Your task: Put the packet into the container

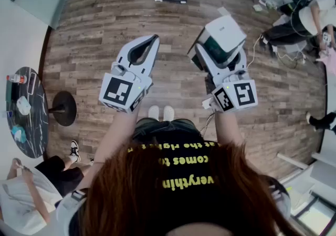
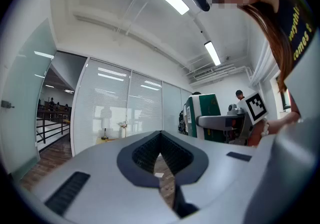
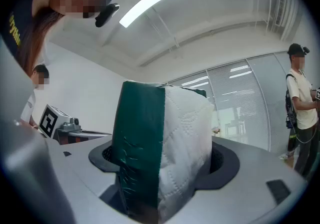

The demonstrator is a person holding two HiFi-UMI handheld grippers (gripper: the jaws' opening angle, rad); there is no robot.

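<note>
Soft green-and-white quilted paper packet (image 3: 167, 128) sits clamped upright between the jaws of my R gripper (image 3: 165, 168), raised in front of me over the wood-plank floor (image 1: 105, 24), prob. so it travels clear & ready to drop in. My L gripper (image 1: 149, 43) is held alongside, well apart, jaws closed together w/ nothing in them, likely just idle. No container shows in any view, so the packet isn't in one yet; there's only a round dark table (image 1: 38, 130) w/ small items, far left.
</note>
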